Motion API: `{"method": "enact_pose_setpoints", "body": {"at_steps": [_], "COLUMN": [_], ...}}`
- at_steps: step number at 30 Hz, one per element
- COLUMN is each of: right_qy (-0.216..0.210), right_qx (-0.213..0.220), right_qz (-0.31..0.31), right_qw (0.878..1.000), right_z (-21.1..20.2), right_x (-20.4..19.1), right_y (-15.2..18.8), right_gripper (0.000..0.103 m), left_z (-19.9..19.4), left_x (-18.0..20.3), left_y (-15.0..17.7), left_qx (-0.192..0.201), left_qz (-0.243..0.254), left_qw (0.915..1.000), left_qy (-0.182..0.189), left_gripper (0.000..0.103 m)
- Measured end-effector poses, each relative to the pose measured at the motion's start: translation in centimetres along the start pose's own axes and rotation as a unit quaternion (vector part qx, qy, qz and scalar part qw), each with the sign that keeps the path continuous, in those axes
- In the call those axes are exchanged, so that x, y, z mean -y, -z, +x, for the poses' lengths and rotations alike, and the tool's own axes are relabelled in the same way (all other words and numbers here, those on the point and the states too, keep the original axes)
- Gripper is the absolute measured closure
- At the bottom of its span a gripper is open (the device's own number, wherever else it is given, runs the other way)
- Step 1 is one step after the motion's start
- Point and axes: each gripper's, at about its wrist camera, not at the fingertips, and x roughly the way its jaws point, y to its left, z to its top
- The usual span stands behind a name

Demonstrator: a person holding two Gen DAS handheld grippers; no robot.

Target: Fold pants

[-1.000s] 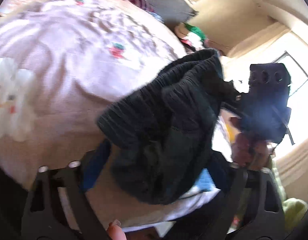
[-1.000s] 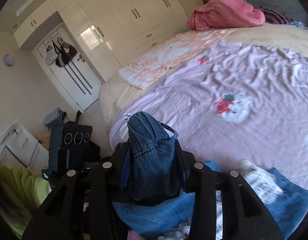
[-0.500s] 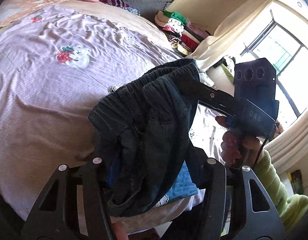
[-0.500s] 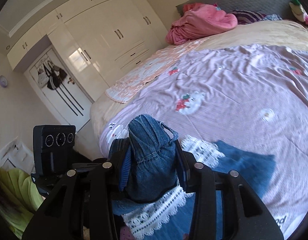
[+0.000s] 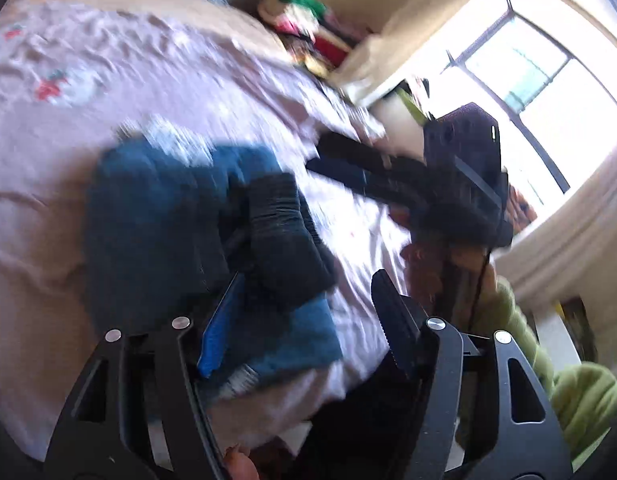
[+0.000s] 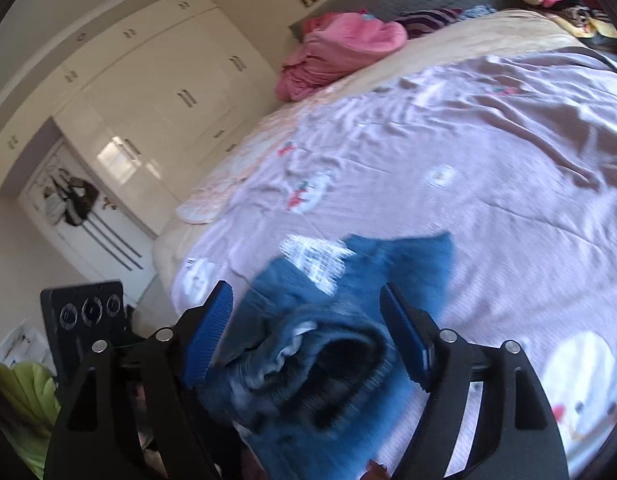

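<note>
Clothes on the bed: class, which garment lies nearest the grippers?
The blue denim pants, bunched at the bed's near edge between the right gripper fingers as its jaws open. The pink garment lies far off by the headboard.

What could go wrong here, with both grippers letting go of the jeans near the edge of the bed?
1. The jeans lie bunched, waistband puffed up between the opening right gripper; the fold may spring open.
2. The left gripper is opening too, but fabric still lies against its blue pad; pulling away could drag the fold askew.
3. The pile sits near the edge of the bedspread, so it could slide off.
</note>
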Motion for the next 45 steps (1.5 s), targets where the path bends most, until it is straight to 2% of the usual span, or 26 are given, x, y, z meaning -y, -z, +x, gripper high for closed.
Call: {"method": "enact_pose_setpoints", "body": {"at_steps": [3, 5, 7, 9, 10, 12, 14, 17, 23, 25, 27, 29, 31, 34, 36, 37, 39, 45], "right_qy": [0.030, 0.037, 0.040, 0.053, 0.073, 0.121, 0.140, 0.156, 0.185, 0.181, 0.168, 0.130, 0.111, 0.106, 0.101, 0.106, 0.114, 0.151], "right_qx": [-0.009, -0.016, -0.027, -0.042, -0.055, -0.081, -0.095, -0.098, -0.114, -0.116, -0.090, -0.048, -0.036, -0.062, -0.095, -0.117, -0.147, -0.205], "right_qz": [-0.005, -0.016, -0.024, -0.036, -0.046, -0.062, -0.070, -0.073, -0.079, -0.088, -0.102, -0.106, -0.121, -0.157, -0.161, -0.164, -0.180, -0.204], "right_qw": [0.999, 0.999, 0.999, 0.997, 0.995, 0.987, 0.983, 0.980, 0.973, 0.973, 0.976, 0.985, 0.986, 0.980, 0.977, 0.974, 0.966, 0.945], "right_z": [-0.2, 0.1, 0.7, 1.4, 1.9, 2.7, 2.9, 2.3, 1.9, 1.5, 0.4, -0.9, -0.8, 2.1, 4.7, 6.3, 8.9, 13.2], "right_x": [-0.3, -0.9, -1.3, -1.6, -1.6, -1.4, -1.0, -0.8, -0.5, -1.0, -2.2, -3.7, -5.0, -6.5, -6.7, -6.8, -7.1, -6.6], "right_y": [0.7, 1.0, 1.4, 1.7, 2.0, 2.7, 3.6, 4.8, 6.1, 5.7, 4.5, 2.5, 0.6, -1.6, -2.5, -2.7, -2.8, -1.2], "right_gripper": [0.027, 0.026, 0.026, 0.025, 0.025, 0.025, 0.025, 0.025, 0.023, 0.023, 0.023, 0.023, 0.023, 0.024, 0.037, 0.041, 0.052, 0.060], "left_z": [1.9, 2.2, 1.7, 0.1, -1.1, -2.7, -3.4, -2.8, 1.2, 0.6, -0.6, -2.0, -3.0, -2.8, -1.7, -0.9, 0.6, 1.7], "left_x": [0.4, 0.5, 0.6, 0.7, 0.8, 0.8, 0.1, -1.1, -2.5, -2.5, -2.0, -1.4, -0.8, 0.1, 0.4, 0.4, 0.3, 0.3], "left_y": [1.7, 2.2, 2.1, 1.5, 1.1, 0.7, 0.1, -0.4, 1.1, 1.7, 2.0, 1.7, 1.3, 1.6, 2.0, 2.4, 3.0, 4.1], "left_qx": [-0.041, -0.050, -0.047, -0.027, -0.008, 0.014, 0.031, 0.035, -0.020, -0.019, -0.007, 0.018, 0.036, 0.034, 0.018, 0.002, -0.026, -0.047], "left_qz": [0.017, 0.023, 0.026, 0.030, 0.036, 0.050, 0.056, 0.046, 0.076, 0.085, 0.082, 0.087, 0.091, 0.104, 0.111, 0.112, 0.111, 0.125], "left_qw": [0.9990, 0.9984, 0.9984, 0.9990, 0.9990, 0.9967, 0.9888, 0.9831, 0.9684, 0.9674, 0.9694, 0.9712, 0.9747, 0.9806, 0.9815, 0.9828, 0.9828, 0.9809], "left_qy": [-0.011, -0.016, -0.016, -0.019, -0.027, -0.062, -0.135, -0.174, -0.237, -0.238, -0.231, -0.221, -0.201, -0.163, -0.156, -0.147, -0.145, -0.142], "left_gripper": [0.047, 0.047, 0.047, 0.046, 0.045, 0.040, 0.039, 0.039, 0.039, 0.039, 0.039, 0.039, 0.039, 0.039, 0.043, 0.045, 0.049, 0.049]}}
